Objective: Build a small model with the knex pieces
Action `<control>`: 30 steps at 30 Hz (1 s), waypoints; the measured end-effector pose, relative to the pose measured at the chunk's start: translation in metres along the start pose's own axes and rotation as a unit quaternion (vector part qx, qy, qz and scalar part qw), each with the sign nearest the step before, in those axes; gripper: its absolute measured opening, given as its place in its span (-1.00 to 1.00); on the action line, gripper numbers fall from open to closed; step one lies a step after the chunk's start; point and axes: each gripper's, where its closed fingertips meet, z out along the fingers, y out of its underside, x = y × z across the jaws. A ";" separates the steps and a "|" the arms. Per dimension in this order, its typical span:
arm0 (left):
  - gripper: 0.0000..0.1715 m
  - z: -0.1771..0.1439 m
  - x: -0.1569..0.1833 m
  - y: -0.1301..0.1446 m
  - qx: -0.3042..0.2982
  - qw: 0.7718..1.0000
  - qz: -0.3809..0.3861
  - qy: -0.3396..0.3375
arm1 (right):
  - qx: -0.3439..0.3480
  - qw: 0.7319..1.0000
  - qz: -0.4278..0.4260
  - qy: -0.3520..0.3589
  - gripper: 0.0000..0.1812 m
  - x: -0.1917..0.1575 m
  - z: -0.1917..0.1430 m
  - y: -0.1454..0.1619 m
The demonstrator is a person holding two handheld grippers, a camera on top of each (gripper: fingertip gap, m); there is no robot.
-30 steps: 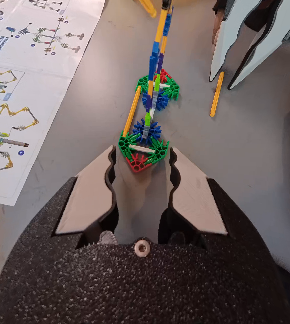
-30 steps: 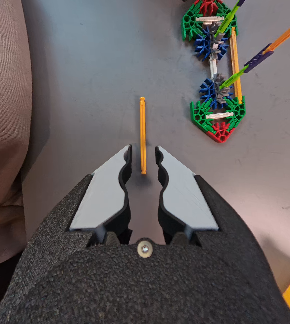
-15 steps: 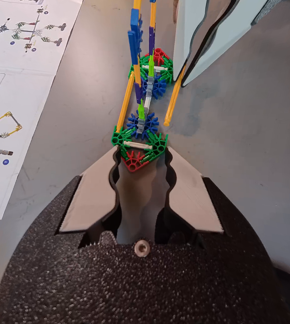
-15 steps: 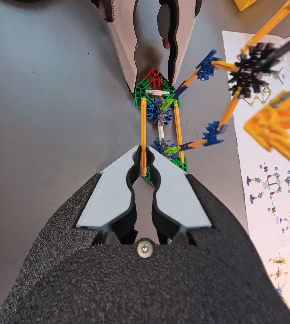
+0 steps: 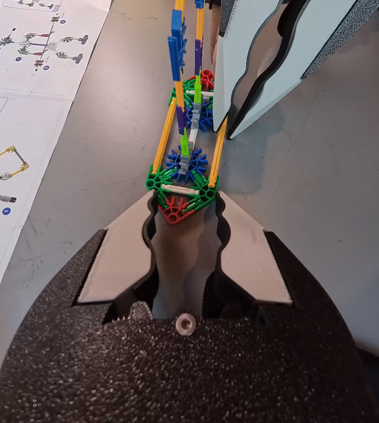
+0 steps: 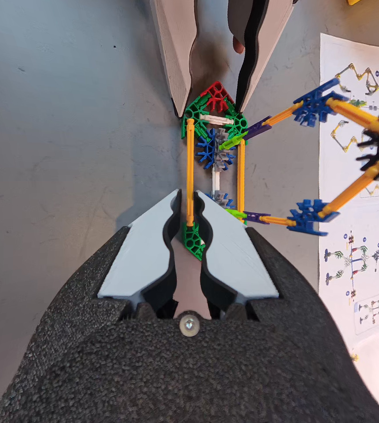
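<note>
A: Right gripper (image 6: 187, 194) has carried the yellow rod (image 6: 190, 171) over from bare table to the model (image 5: 181, 174); jaws nearly closed, pinching it.

B: Its ends now sit at the green connectors. Left gripper (image 5: 185, 194) has edged in, wide open, tips bracketing the red end, gripping nothing.

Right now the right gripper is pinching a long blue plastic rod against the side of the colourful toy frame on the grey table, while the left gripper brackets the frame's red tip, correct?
One detail is wrong: the rod is orange, not blue. The right wrist view shows the right gripper closed on the long orange plastic rod, held along the side of the colourful toy frame on the grey table. The left gripper does bracket the frame's red tip.
</note>
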 end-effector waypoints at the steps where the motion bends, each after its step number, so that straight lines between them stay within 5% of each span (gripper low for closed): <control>1: -0.41 0.000 0.000 0.000 0.000 1.000 0.000 0.000 | 0.003 1.000 0.002 -0.002 -0.90 0.000 0.000 0.000; 7: -0.43 -0.009 -0.003 -0.005 0.013 1.000 0.002 -0.010 | 0.021 1.000 0.014 0.002 -0.90 0.002 -0.009 -0.001; 16: -0.94 -0.017 0.018 -0.020 0.045 0.998 0.040 0.005 | 0.027 0.999 0.027 -0.014 -0.97 -0.002 -0.023 0.012; 30: -1.00 0.005 0.023 -0.014 0.004 0.998 0.062 0.000 | 0.018 0.999 0.037 -0.015 -0.94 -0.002 -0.013 0.017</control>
